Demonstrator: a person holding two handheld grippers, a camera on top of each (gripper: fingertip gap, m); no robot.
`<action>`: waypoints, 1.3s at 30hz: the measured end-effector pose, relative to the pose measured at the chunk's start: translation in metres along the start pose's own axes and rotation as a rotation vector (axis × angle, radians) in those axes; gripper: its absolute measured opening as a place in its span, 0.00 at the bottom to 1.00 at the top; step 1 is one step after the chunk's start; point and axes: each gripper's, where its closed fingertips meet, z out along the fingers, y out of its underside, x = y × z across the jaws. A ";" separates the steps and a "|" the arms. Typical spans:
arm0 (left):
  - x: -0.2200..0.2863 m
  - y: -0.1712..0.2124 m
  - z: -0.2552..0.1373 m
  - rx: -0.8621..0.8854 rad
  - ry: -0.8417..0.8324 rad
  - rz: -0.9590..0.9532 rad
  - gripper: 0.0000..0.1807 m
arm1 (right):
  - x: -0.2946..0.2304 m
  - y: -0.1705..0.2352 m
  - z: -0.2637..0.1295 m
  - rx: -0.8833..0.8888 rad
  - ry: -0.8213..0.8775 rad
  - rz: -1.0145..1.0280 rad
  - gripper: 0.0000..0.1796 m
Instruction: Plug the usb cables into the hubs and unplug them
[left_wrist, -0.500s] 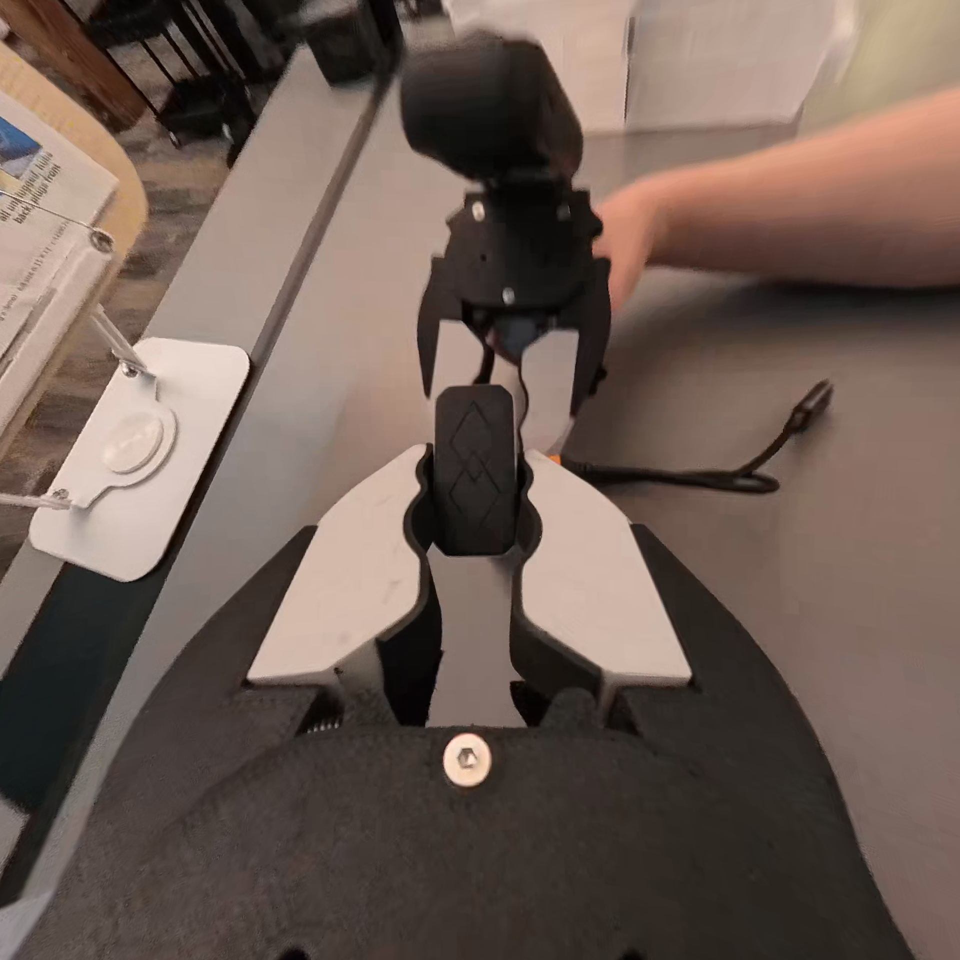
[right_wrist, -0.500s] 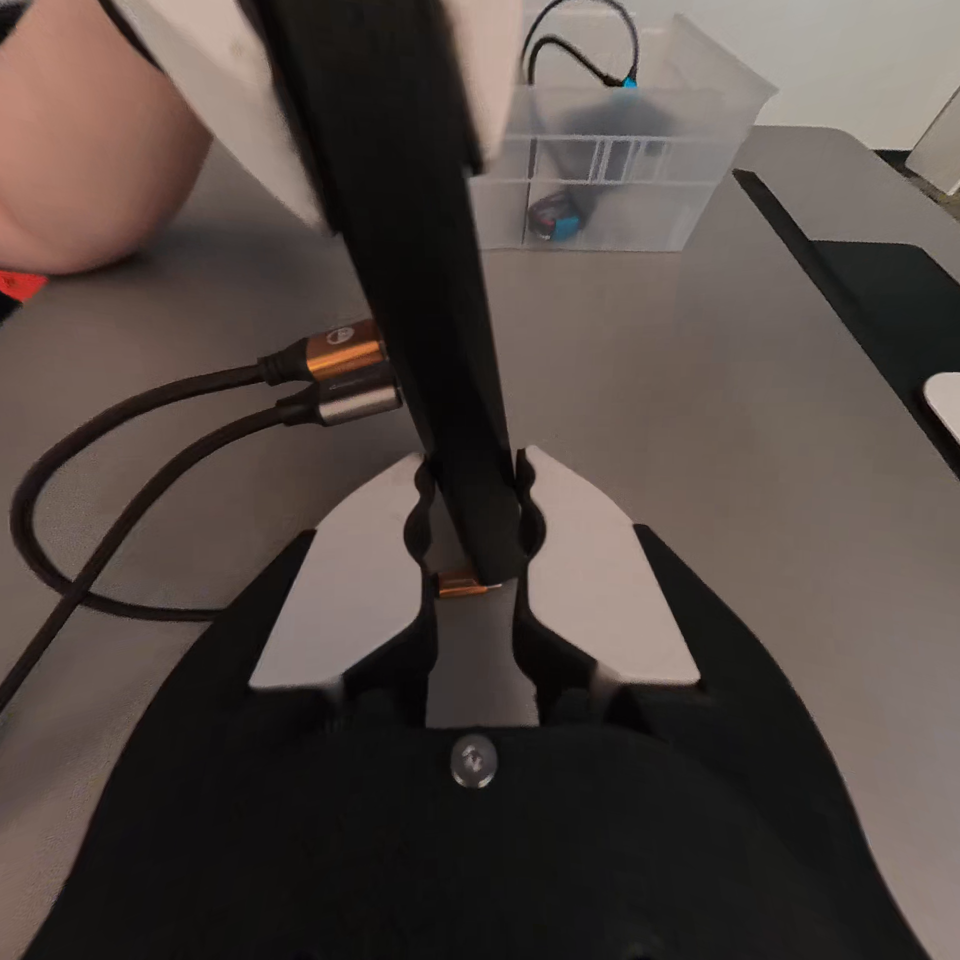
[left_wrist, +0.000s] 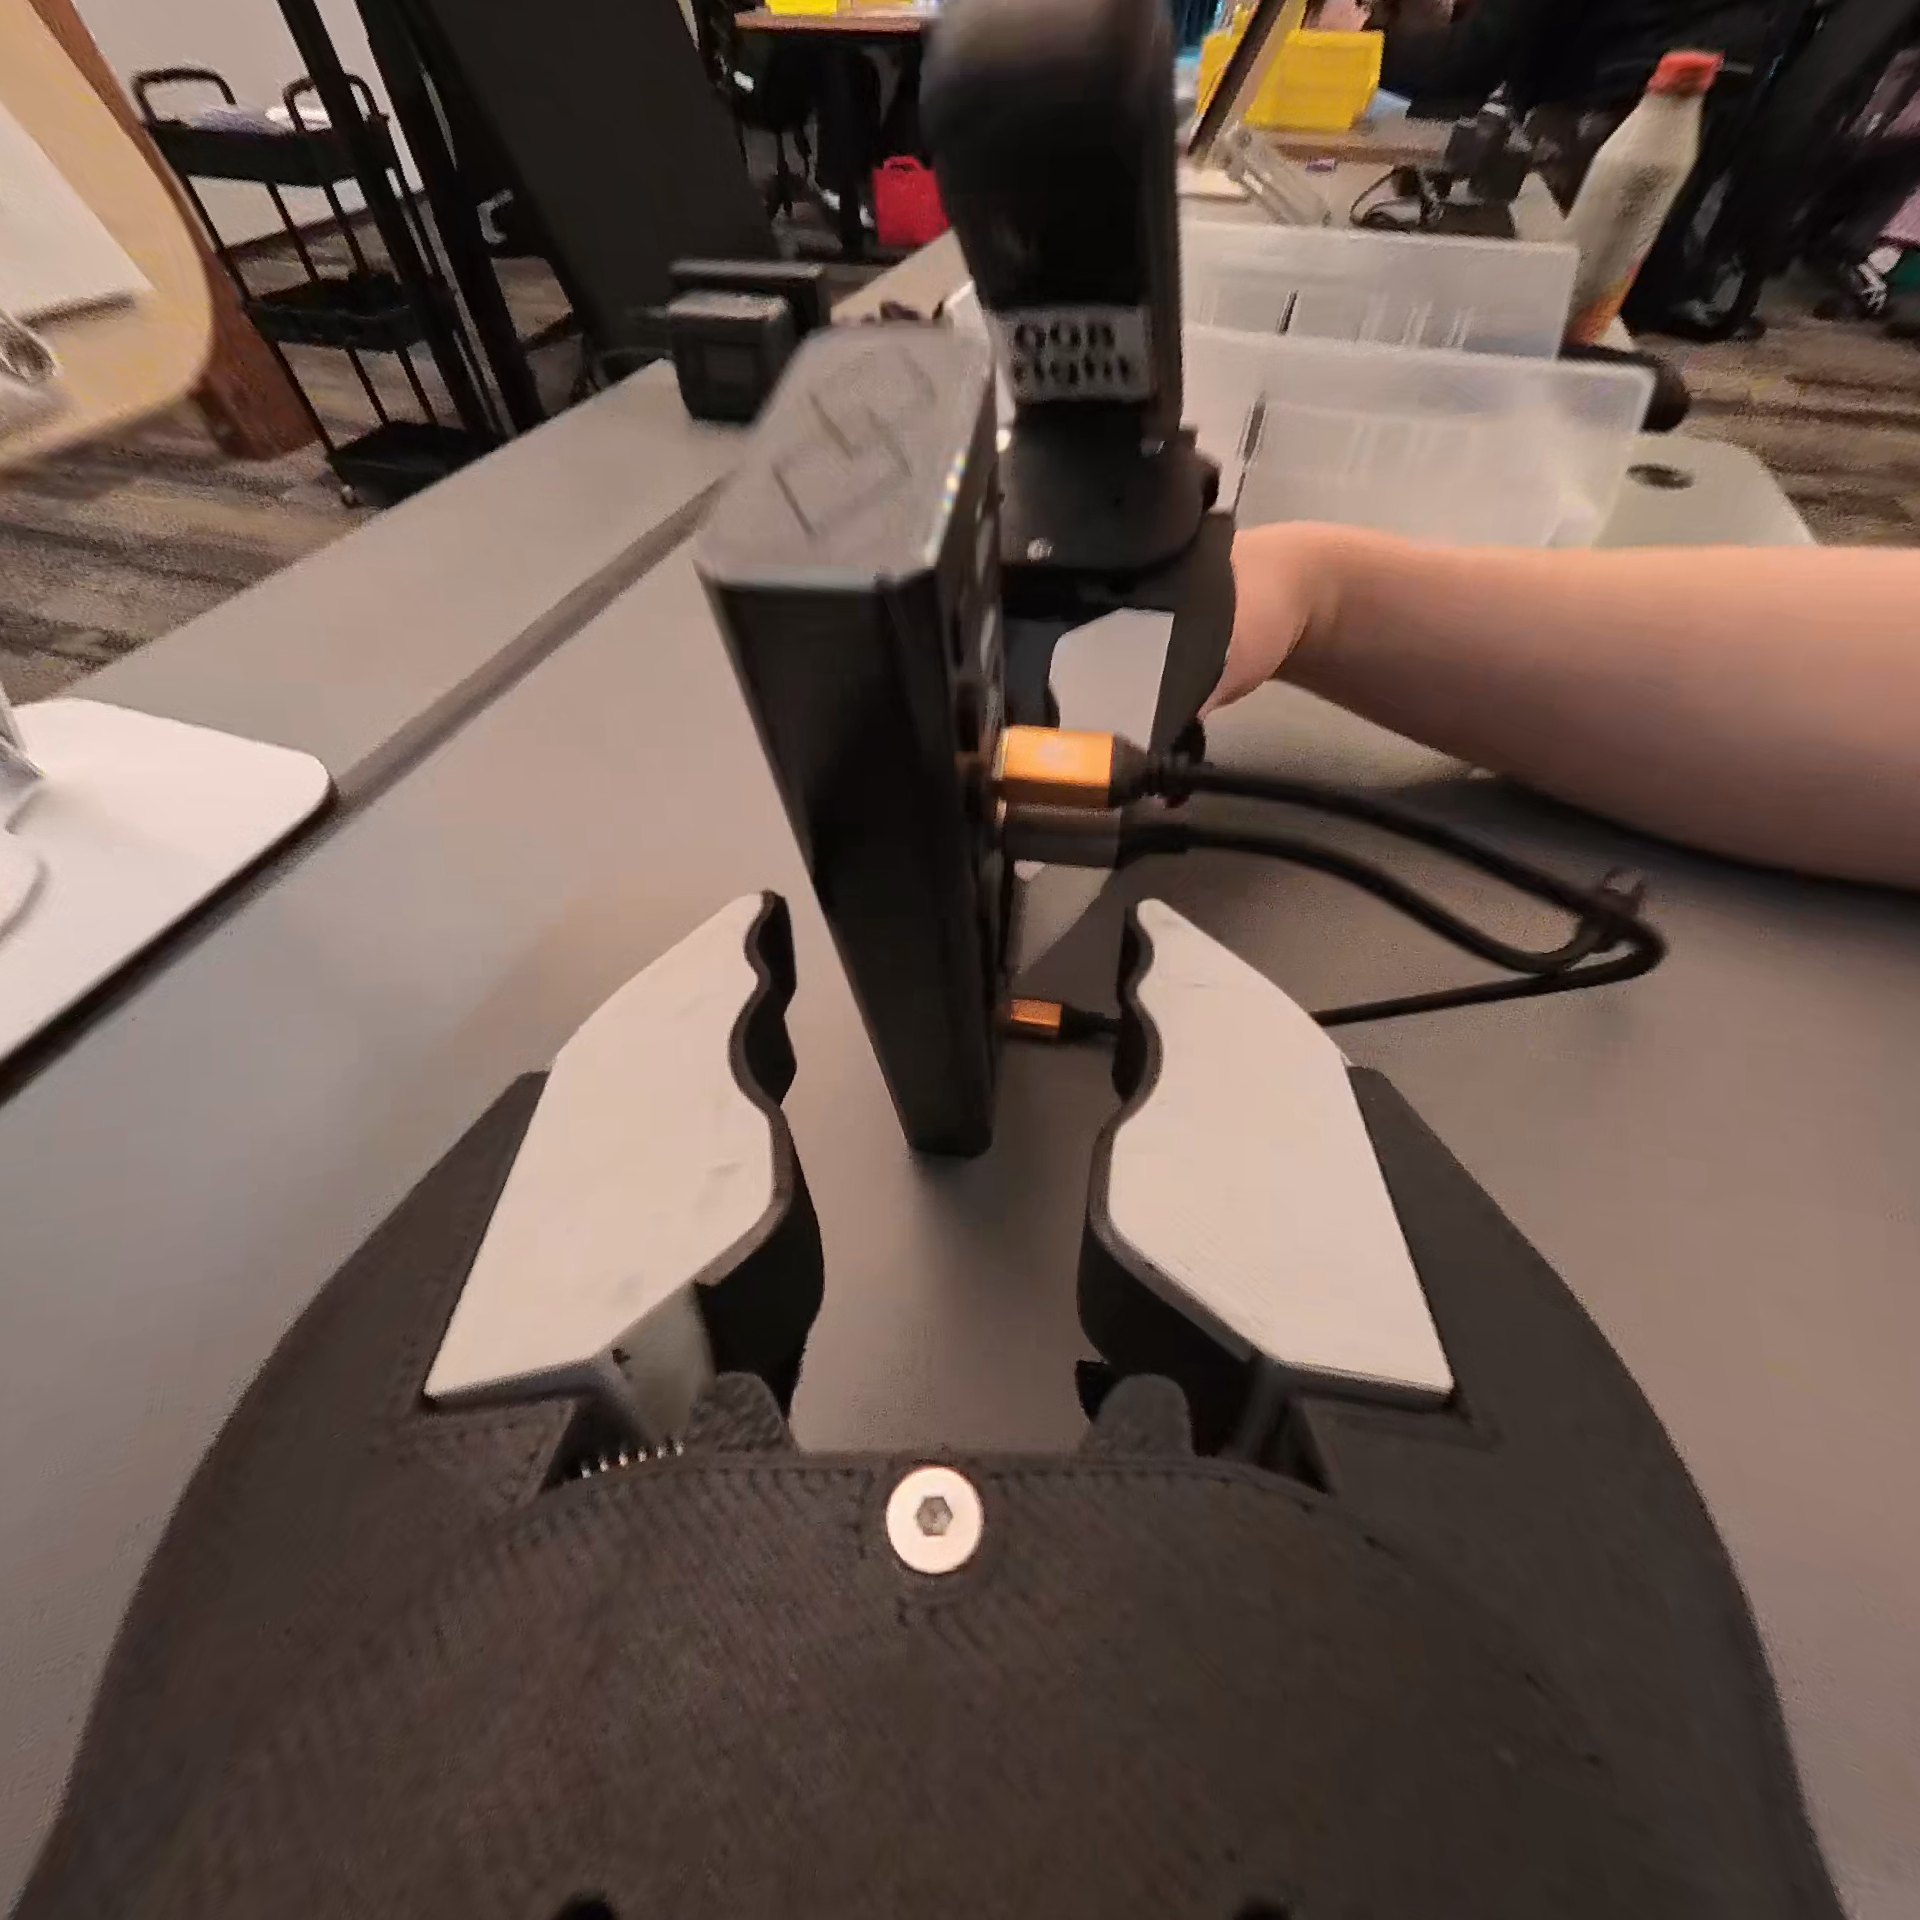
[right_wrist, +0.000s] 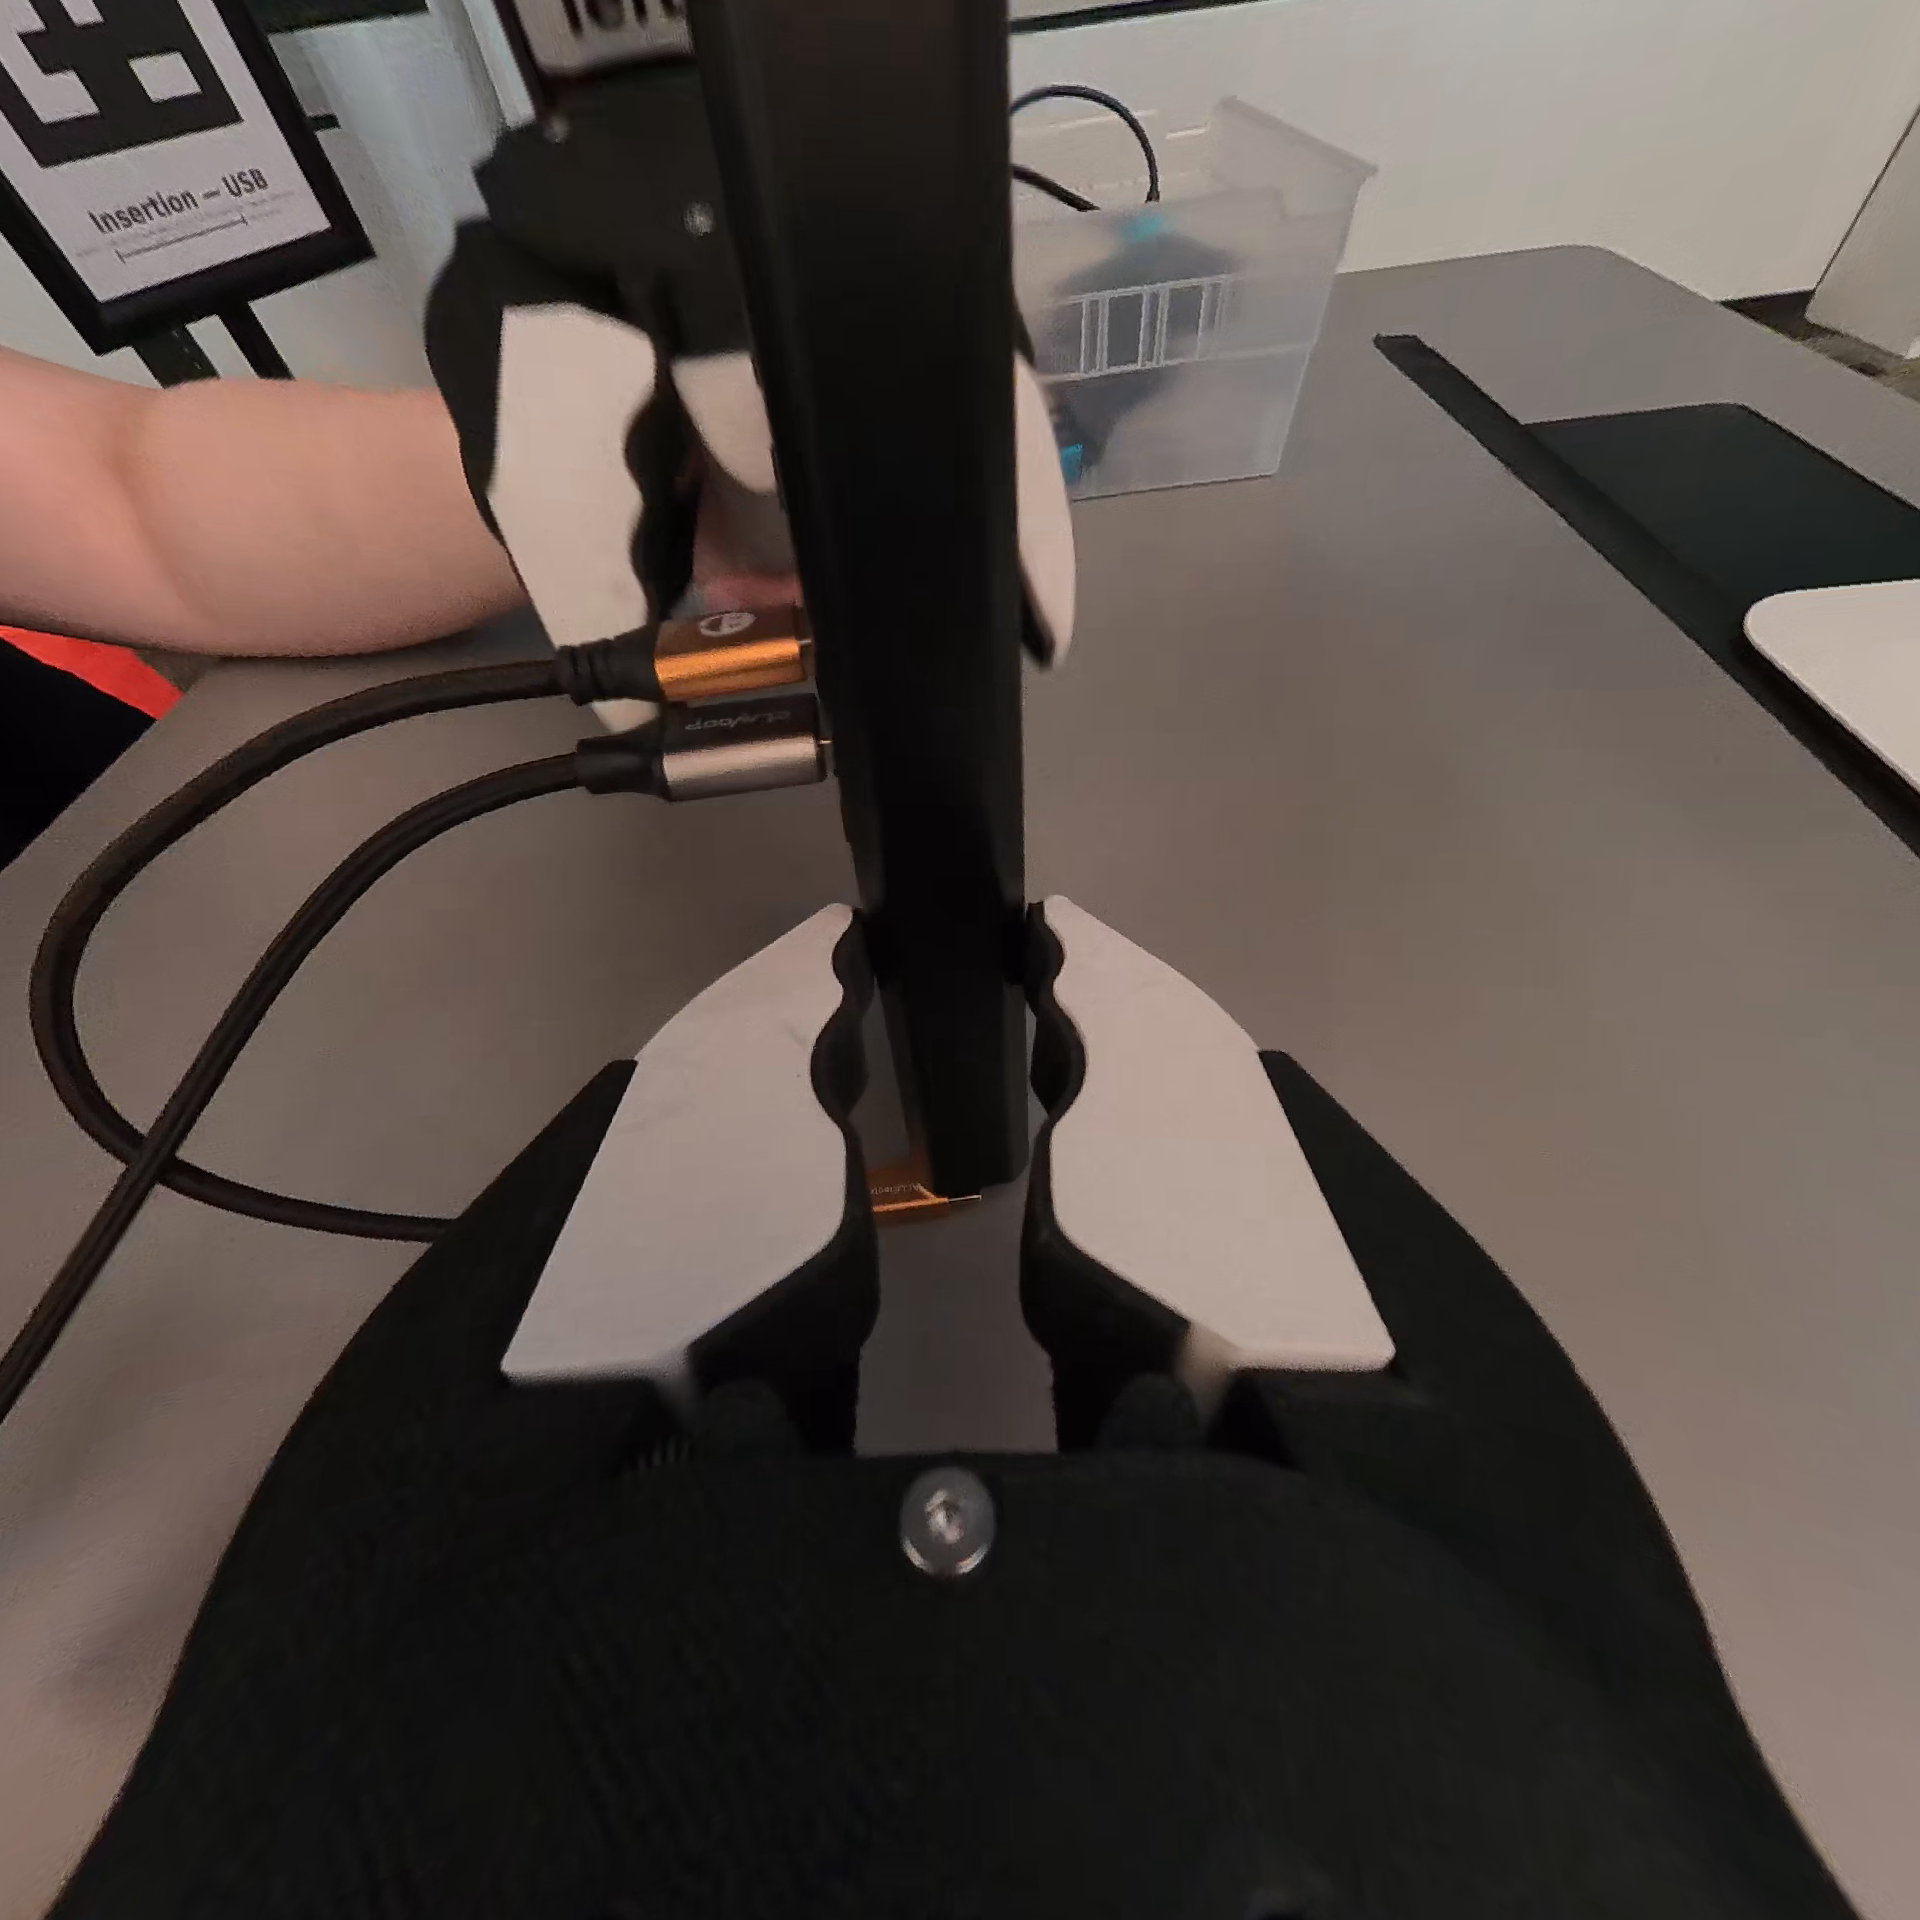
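Note:
A black USB hub (left_wrist: 862, 748) stands upright on its end. My right gripper (right_wrist: 940, 920) is shut on its lower part (right_wrist: 914, 520). My left gripper (left_wrist: 956, 909) is open, with a finger on each side of the hub and not touching it; it also shows in the right wrist view (right_wrist: 831, 675). An orange plug (left_wrist: 1055, 767) and a grey plug (left_wrist: 1060, 831) sit in the hub's side ports, also seen in the right wrist view (right_wrist: 732, 655) (right_wrist: 743, 753). A small orange connector (right_wrist: 914, 1195) lies by the hub's base.
The two black cables (right_wrist: 156, 935) loop over the grey table to the left. A person's forearm (left_wrist: 1558, 707) rests on the table. A translucent bin (right_wrist: 1195, 343) stands behind the hub. A white stand base (left_wrist: 135, 831) is at the left, and a framed sign (right_wrist: 156, 156) at the back. Only a small space, under 4 cm, lies between the two pairs of fingers.
My left gripper has opened and let go of the hub's end. The hub now stands more upright, held only by my right gripper.

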 end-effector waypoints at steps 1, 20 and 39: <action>0.000 0.006 0.006 -0.007 -0.004 -0.002 0.30 | 0.000 0.000 0.000 -0.001 0.002 -0.002 0.16; 0.000 0.014 0.013 0.049 -0.004 0.011 0.18 | -0.008 0.011 0.022 -0.126 -0.001 -0.068 0.15; 0.000 0.044 0.025 -0.182 -0.013 0.005 0.17 | 0.009 -0.023 -0.036 0.072 0.073 0.025 0.15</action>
